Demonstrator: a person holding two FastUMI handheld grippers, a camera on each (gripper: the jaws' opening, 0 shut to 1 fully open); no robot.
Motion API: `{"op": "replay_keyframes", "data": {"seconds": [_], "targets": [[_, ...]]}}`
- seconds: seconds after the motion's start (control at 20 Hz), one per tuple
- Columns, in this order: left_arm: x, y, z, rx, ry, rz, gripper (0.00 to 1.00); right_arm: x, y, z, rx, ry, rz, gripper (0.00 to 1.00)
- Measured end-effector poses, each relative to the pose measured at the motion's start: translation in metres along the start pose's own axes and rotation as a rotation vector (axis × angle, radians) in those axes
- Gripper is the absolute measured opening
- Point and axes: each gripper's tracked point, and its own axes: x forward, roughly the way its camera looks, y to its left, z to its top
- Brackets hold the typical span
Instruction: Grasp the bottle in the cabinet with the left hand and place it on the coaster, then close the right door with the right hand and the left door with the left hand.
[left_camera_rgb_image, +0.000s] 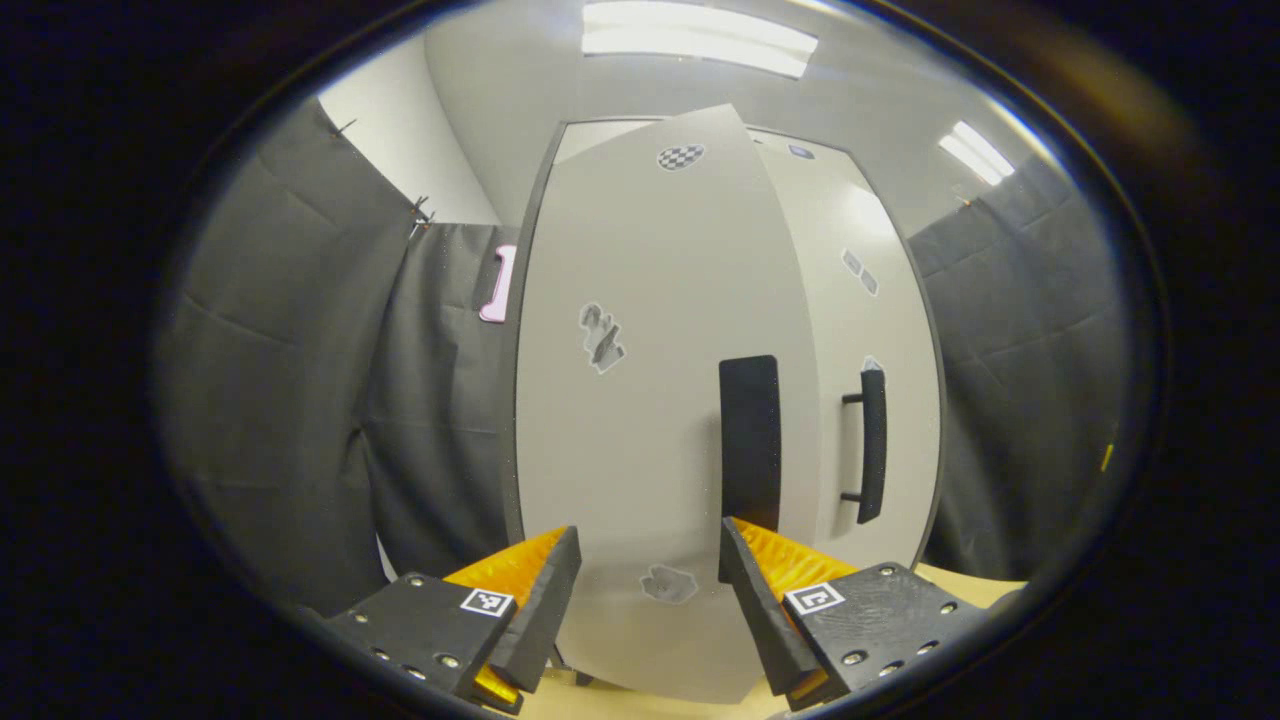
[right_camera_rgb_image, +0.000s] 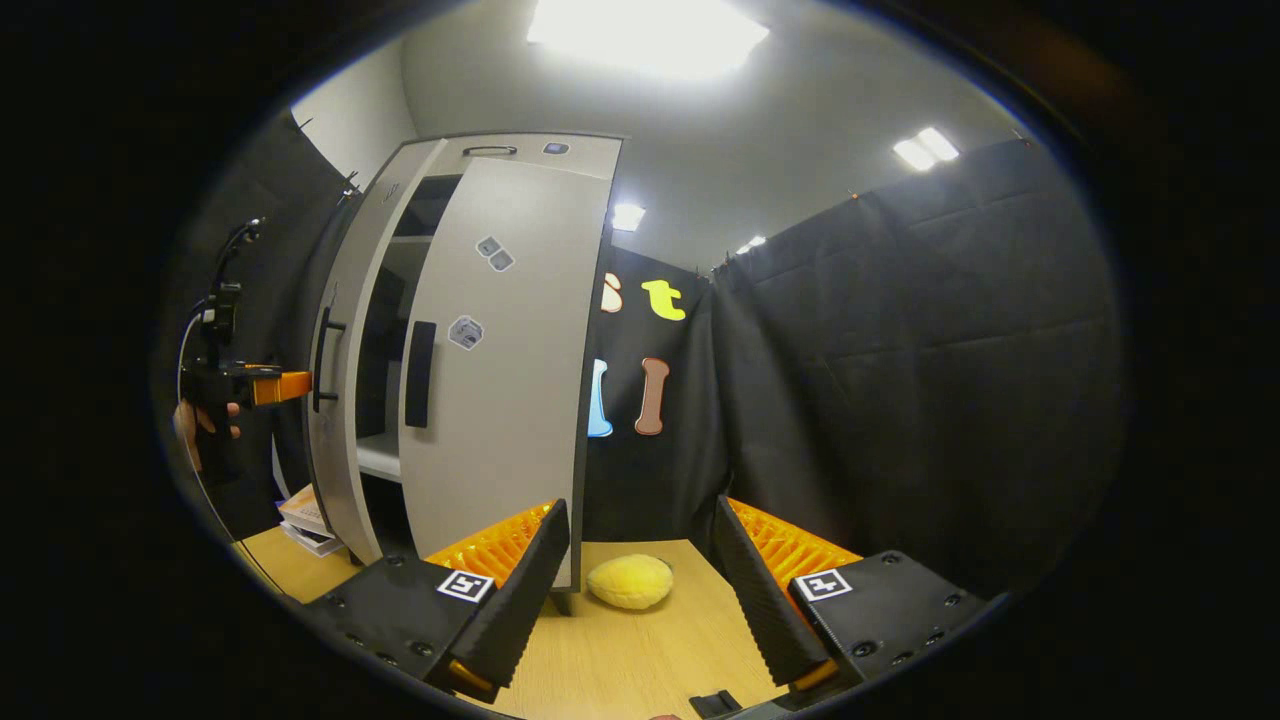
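Two doors on the tall grey cabinet (right_camera_rgb_image: 480, 330), both partly ajar. Left gripper view: left door (left_camera_rgb_image: 650, 420) swung out toward the camera, its black handle (left_camera_rgb_image: 750, 440) seen edge-on just above the left claw (left_camera_rgb_image: 650, 590); right door (left_camera_rgb_image: 870, 350) just behind it to the right, with its own black bar handle (left_camera_rgb_image: 872, 445). Left claw spread wide, nothing between its fingers (left_camera_rgb_image: 540, 600), held close in front of the left door's lower part; cannot tell if it touches. Stickers (left_camera_rgb_image: 602, 337) dot the left door face.

Right gripper view: cabinet seen from its right side, right door (right_camera_rgb_image: 500, 370) nearest, a dark gap between the doors showing white shelves (right_camera_rgb_image: 385, 455) inside. No bottle or coaster can be made out in either view, shelves too dim to tell. Left claw (right_camera_rgb_image: 290, 385) at the cabinet's far-left edge, near the left door's handle (right_camera_rgb_image: 322, 360), with a hand (right_camera_rgb_image: 195, 425) gripping it.

Right claw (right_camera_rgb_image: 640, 590) spread, pinching nothing, hovering over the wooden table (right_camera_rgb_image: 640, 660) to the right of the cabinet, well apart from the right door. Yellow rounded plush-like object (right_camera_rgb_image: 630, 581) on the table beside the cabinet's base. Stacked books (right_camera_rgb_image: 305, 520) on the table left of the cabinet's foot.
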Motion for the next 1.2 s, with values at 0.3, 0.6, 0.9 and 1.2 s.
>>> {"op": "replay_keyframes", "data": {"seconds": [0.3,0.6,0.9,1.2], "targets": [[-0.051,0.031,-0.002,0.005,0.007,-0.038,0.9,0.002,0.045,0.025,0.047,-0.054,0.043,0.91],[-0.123,0.057,0.017,0.048,0.007,0.028,0.89,-0.012,0.066,0.048,0.076,-0.103,0.14,0.94],[-0.195,0.067,0.042,0.09,-0.004,0.112,0.9,-0.033,0.052,0.056,0.1,-0.108,0.194,0.9],[-0.23,0.068,0.052,0.111,-0.007,0.161,0.89,-0.054,0.038,0.059,0.087,-0.113,0.224,0.9]]}}
